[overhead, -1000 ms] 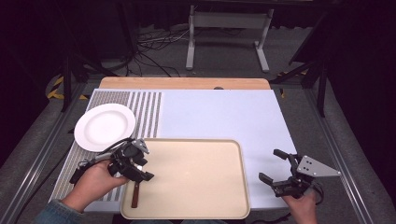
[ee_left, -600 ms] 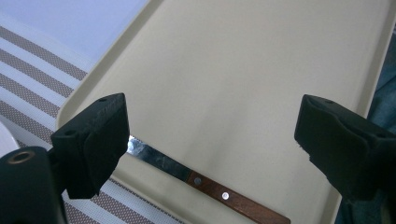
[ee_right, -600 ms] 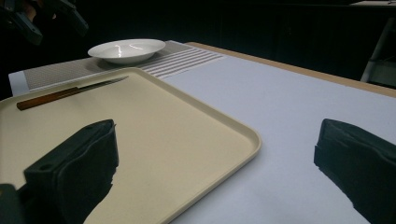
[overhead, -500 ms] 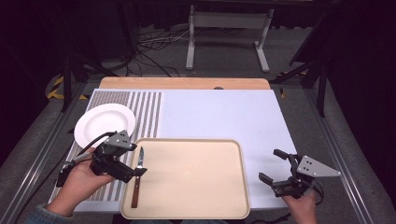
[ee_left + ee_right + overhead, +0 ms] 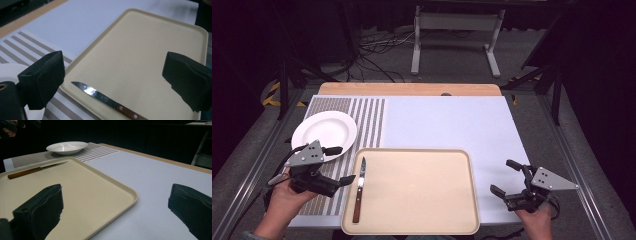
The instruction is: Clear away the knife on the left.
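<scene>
From the high view we see the wooden-handled steel knife (image 5: 358, 191) lying along the beige plastic tray's (image 5: 412, 227) left edge, blade away from us. Our left gripper (image 5: 339, 166), jaws spread and empty, sits just beside it. Our right gripper (image 5: 505, 177), also spread, is well apart.

In the left gripper view the knife (image 5: 107, 100) lies between the 2 jaws.

In the right gripper view it (image 5: 35, 170) lies far across the tray, near the white round plate (image 5: 67, 147).

Your beige tray (image 5: 422, 200) sat at the near edge of the tabletop (image 5: 447, 120). Along its left side lay a wooden-handled knife (image 5: 359, 189), blade pointing away from you. Beyond the tray's left corner, a white plate (image 5: 324, 131) rested on the striped placemat (image 5: 362, 120), empty. Behind the tabletop you had cables (image 5: 377, 45) and a white stand (image 5: 452, 35) on the floor.
</scene>
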A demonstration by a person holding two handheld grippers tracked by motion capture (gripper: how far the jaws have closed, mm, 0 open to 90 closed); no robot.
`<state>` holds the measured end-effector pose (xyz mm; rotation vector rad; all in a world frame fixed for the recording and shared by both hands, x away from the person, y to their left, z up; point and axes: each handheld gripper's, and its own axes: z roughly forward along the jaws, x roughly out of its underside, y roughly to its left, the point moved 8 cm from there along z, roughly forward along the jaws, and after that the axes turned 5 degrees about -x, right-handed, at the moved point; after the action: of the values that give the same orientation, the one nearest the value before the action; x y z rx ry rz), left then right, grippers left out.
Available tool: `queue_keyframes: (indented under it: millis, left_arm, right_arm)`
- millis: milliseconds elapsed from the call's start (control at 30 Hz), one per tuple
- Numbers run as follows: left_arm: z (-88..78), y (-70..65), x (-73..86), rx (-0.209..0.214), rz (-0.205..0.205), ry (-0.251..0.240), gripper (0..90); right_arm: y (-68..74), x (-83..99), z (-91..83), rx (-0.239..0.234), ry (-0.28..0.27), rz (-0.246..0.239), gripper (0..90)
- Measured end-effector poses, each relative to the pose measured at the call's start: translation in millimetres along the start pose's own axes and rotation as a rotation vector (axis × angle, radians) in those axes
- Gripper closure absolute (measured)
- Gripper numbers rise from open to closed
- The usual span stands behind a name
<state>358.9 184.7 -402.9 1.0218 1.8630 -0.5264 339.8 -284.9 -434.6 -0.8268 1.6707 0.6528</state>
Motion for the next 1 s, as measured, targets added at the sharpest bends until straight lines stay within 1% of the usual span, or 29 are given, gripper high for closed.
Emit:
queue_keyframes:
  millis: [33, 67, 100, 133, 200, 233, 300, 367, 433, 467, 533, 567, 600, 633, 733, 800, 933, 1000]
  left_arm:
    - [0.0, 0.0, 0.0, 0.000, 0.000, 0.000, 4.8]
    - [-2.1, 0.9, 0.3, 0.000, -0.004, -0.025, 4.8]
    - [-4.4, 2.3, 0.5, -0.012, -0.002, -0.057, 3.6]
    - [-7.9, 4.4, 1.4, -0.025, 0.002, -0.099, 3.3]
    - [-11.7, 6.1, 3.3, -0.031, -0.001, -0.139, 2.8]
    - [-13.4, 6.6, 4.6, -0.025, -0.010, -0.162, 2.7]
    - [-17.1, 9.3, 8.8, -0.026, -0.029, -0.185, 2.5]
    - [-21.0, 12.2, 14.2, -0.024, -0.058, -0.209, 2.4]
    - [-23.5, 15.2, 21.1, -0.032, -0.075, -0.220, 2.6]
    - [-25.0, 16.3, 24.1, -0.031, -0.075, -0.229, 2.6]
    - [-26.8, 18.0, 29.6, -0.035, -0.093, -0.258, 2.7]
    - [-26.8, 18.0, 29.6, -0.035, -0.093, -0.258, 2.7]
    - [-29.6, 20.6, 35.6, -0.043, -0.099, -0.279, 2.8]
    - [-30.7, 21.5, 38.1, -0.043, -0.110, -0.292, 2.8]
    - [-35.2, 24.9, 45.2, -0.061, -0.128, -0.321, 3.2]
    - [-36.9, 25.3, 47.2, -0.061, -0.130, -0.328, 3.1]
    - [-40.5, 30.7, 60.4, -0.087, -0.128, -0.343, 2.9]
    - [-39.5, 32.4, 66.9, -0.093, -0.128, -0.327, 2.7]
  right_arm:
    - [0.0, 0.0, 0.0, 0.000, 0.000, 0.000, 0.2]
    - [-0.3, -0.3, -0.4, 0.002, -0.002, -0.001, 0.2]
    - [-0.6, -0.6, -0.5, 0.002, -0.005, 0.000, 0.2]
    - [-1.0, -0.7, -0.8, 0.004, -0.005, 0.000, 0.2]
    - [-1.4, -0.5, -0.9, 0.004, -0.005, 0.001, 0.2]
    - [-1.5, -0.3, -1.0, 0.005, -0.004, 0.000, 0.2]
    - [-1.7, -0.4, -1.1, 0.006, -0.005, -0.003, 0.2]
    - [-1.6, -0.5, -1.5, 0.007, -0.005, -0.002, 0.2]
    - [-1.7, -0.5, -1.7, 0.009, -0.005, -0.003, 0.2]
    - [-1.7, -0.4, -1.6, 0.010, -0.004, -0.002, 0.2]
    - [-1.6, -0.5, -1.4, 0.010, -0.005, -0.003, 0.2]
    - [-1.7, -0.5, -1.3, 0.009, -0.005, -0.005, 0.2]
    - [-1.7, -0.4, -1.2, 0.009, -0.005, -0.005, 0.2]
    - [-1.7, -0.3, -1.2, 0.010, -0.005, -0.005, 0.2]
    - [-1.9, -0.2, -1.0, 0.009, -0.007, -0.003, 0.2]
    - [-1.9, -0.2, -1.4, 0.011, -0.007, 0.000, 0.2]
    - [-2.1, 0.1, -1.8, 0.011, -0.011, 0.003, 0.2]
    - [-2.4, 0.5, -1.6, 0.012, -0.011, 0.004, 0.2]
